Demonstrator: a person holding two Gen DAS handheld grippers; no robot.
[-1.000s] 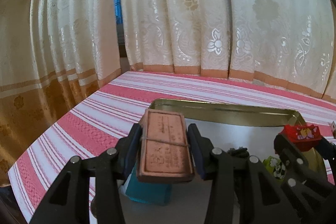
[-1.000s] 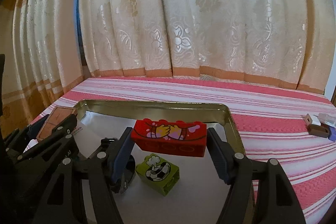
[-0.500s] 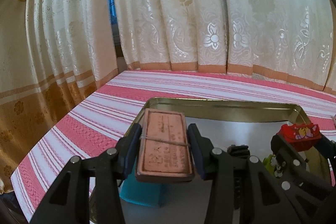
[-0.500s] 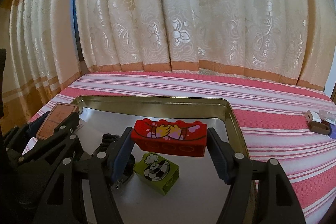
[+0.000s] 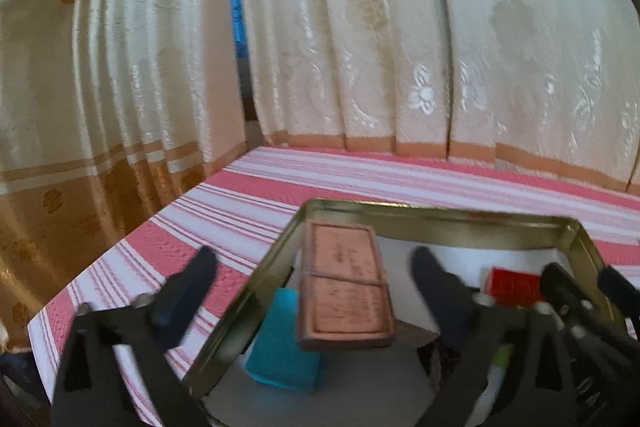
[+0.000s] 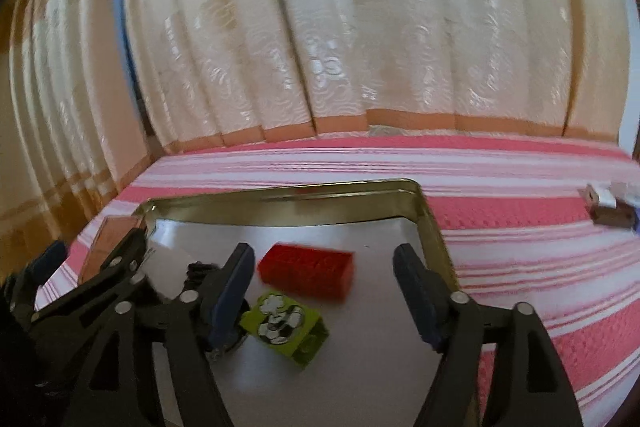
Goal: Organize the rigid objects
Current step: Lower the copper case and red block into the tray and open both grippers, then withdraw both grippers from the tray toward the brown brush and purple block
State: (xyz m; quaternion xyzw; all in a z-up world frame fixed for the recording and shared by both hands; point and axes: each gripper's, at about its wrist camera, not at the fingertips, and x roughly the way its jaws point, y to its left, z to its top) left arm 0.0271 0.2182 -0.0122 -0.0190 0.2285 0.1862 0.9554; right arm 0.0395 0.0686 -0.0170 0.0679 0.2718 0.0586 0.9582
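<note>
- The right gripper (image 6: 324, 267) hangs over the metal tray (image 6: 434, 227), its jaws opening, neither pad touching the red brick (image 6: 306, 269) between them.
- The red brick sits blurred inside the tray, near its right rim.
- A green block (image 6: 286, 323) lies just in front of it.
- The left gripper (image 6: 92, 257) reaches over the tray's left rim with a brown box (image 6: 106, 247) between its fingers.
- Small connectors (image 6: 610, 207) lie on the striped cloth (image 6: 520, 227), well right of the tray.

Shiny metal tray (image 6: 430, 223) on matt woven tablecloth (image 6: 520, 227).
</note>
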